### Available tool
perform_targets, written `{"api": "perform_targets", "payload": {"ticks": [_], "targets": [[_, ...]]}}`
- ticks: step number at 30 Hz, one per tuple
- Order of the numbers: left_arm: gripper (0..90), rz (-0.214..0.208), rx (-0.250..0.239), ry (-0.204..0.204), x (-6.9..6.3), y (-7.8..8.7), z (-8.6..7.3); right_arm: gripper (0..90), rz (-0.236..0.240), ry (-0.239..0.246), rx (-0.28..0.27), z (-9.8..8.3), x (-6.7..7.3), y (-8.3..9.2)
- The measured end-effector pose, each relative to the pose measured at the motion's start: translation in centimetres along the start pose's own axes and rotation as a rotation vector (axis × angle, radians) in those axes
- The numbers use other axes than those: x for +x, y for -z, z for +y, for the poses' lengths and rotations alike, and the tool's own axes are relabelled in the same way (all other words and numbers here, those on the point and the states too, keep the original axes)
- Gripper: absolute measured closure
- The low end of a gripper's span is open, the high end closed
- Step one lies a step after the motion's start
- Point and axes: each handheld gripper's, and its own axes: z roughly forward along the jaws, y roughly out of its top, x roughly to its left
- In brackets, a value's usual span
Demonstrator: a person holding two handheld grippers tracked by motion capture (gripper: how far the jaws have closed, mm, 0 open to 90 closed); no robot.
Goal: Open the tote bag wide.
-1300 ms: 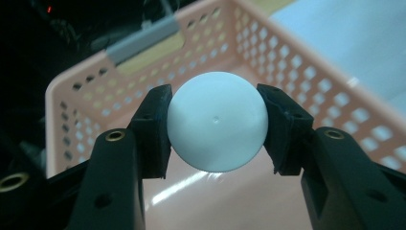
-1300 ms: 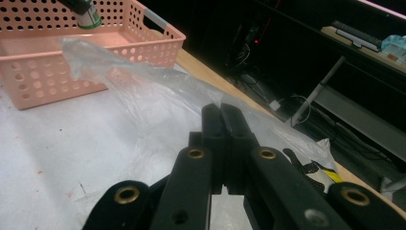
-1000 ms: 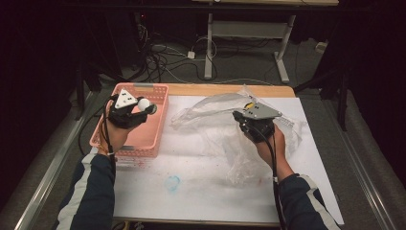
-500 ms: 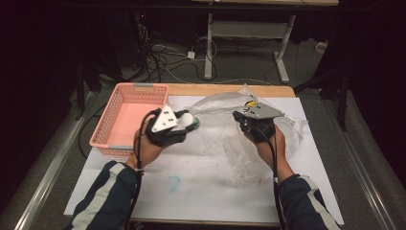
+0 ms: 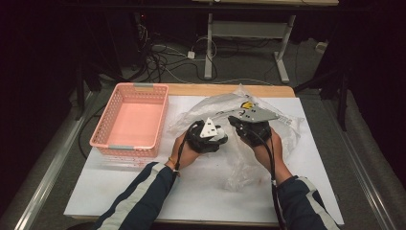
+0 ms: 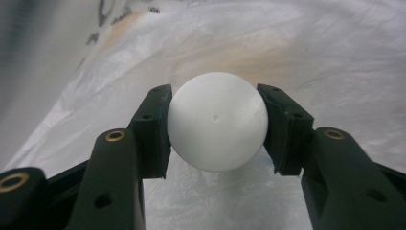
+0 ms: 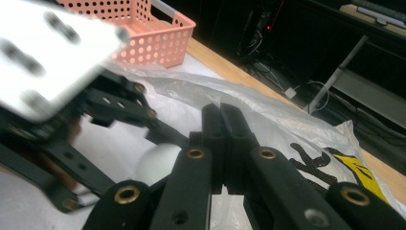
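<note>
A white ball [image 6: 218,120] is clamped in the left gripper [image 6: 216,124]; the plastic bag [image 5: 249,143] is pinched by the right gripper [image 7: 222,139], best held open wide.

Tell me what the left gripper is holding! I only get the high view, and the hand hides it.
Observer: A smooth white ball, squeezed between the two black pads of the left gripper.
Operator: What's behind the ball?
Observer: The crinkly clear plastic bag; the ball is pointed straight at it.
Operator: Is the right gripper open?
Observer: No. The right gripper has its jaws pressed together. I cannot tell whether any plastic is pinched between them.
</note>
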Motion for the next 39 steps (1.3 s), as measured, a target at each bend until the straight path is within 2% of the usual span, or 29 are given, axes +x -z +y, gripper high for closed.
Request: {"api": "perform_targets", "payload": {"ticks": [3, 4, 7, 8, 10, 13, 15, 19, 22, 25, 26, 27, 28, 30, 32, 34, 36, 39], "targets": [[48.0, 0.009, 0.027, 0.0, -0.3, -1.5, -0.2, 90.0, 0.001, -0.001, 0.006, -0.1, -0.1, -0.1], [47.9, 0.017, 0.05, 0.008, -0.3, -2.2, -0.3, 90.0, 0.001, -0.005, 0.013, -0.2, -0.1, -0.2], [47.5, 0.032, 0.065, 0.013, -0.5, -2.7, -0.4, 90.0, 0.006, -0.01, 0.023, -0.4, -0.2, -0.4], [47.5, 0.029, 0.059, 0.024, -0.5, -2.8, -0.4, 90.0, 0.006, -0.01, 0.023, -0.4, -0.2, -0.4], [38.5, 0.043, 0.059, 0.023, -0.7, -2.7, -0.2, 90.0, 0.003, -0.011, 0.03, -0.5, -0.3, -0.5], [36.5, 0.046, 0.032, 0.024, -1.1, -2.1, 0.0, 90.0, 0.0, -0.013, 0.029, -0.5, -0.5, -0.5], [31.5, 0.055, 0.023, 0.009, -1.5, -1.5, 0.2, 90.0, -0.001, -0.014, 0.034, -0.6, -0.5, -0.5], [31.5, 0.066, 0.003, -0.042, -2.4, 0.1, 0.6, 90.0, -0.003, -0.016, 0.039, -0.7, -0.7, -0.6], [31.5, 0.103, 0.011, -0.117, -3.3, 1.8, 1.1, 90.0, -0.002, -0.015, 0.042, -0.7, -0.7, -0.5], [31.5, 0.139, -0.016, -0.189, -3.9, 4.6, 1.5, 90.0, 0.007, -0.01, 0.047, -0.7, -0.7, -0.4], [31.4, 0.158, -0.038, -0.198, -4.0, 5.6, 1.5, 90.0, 0.011, -0.004, 0.055, -0.7, -0.7, -0.3], [27.7, 0.173, -0.047, -0.207, -3.8, 6.6, 1.5, 90.0, 0.016, 0.001, 0.06, -0.7, -0.8, -0.2], [27.7, 0.198, -0.046, -0.221, -3.6, 7.6, 1.4, 90.0, 0.017, 0.0, 0.063, -0.8, -0.9, -0.1], [26.2, 0.272, -0.046, -0.23, -3.1, 9.2, 0.8, 90.0, 0.017, 0.005, 0.066, -0.8, -1.1, 0.0], [23.7, 0.316, -0.034, -0.212, -2.3, 10.4, -0.1, 90.0, 0.017, 0.005, 0.067, -0.9, -1.2, 0.1], [23.4, 0.35, -0.001, -0.198, -1.4, 11.2, -0.8, 90.0, 0.019, 0.004, 0.074, -1.0, -1.5, 0.5], [23.4, 0.365, 0.008, -0.158, -0.4, 11.7, -1.5, 90.0, 0.016, 0.002, 0.075, -1.0, -1.6, 0.7], [23.4, 0.394, 0.036, -0.135, 0.6, 11.8, -2.1, 90.0, 0.008, -0.003, 0.071, -1.2, -2.0, 1.2]]}}
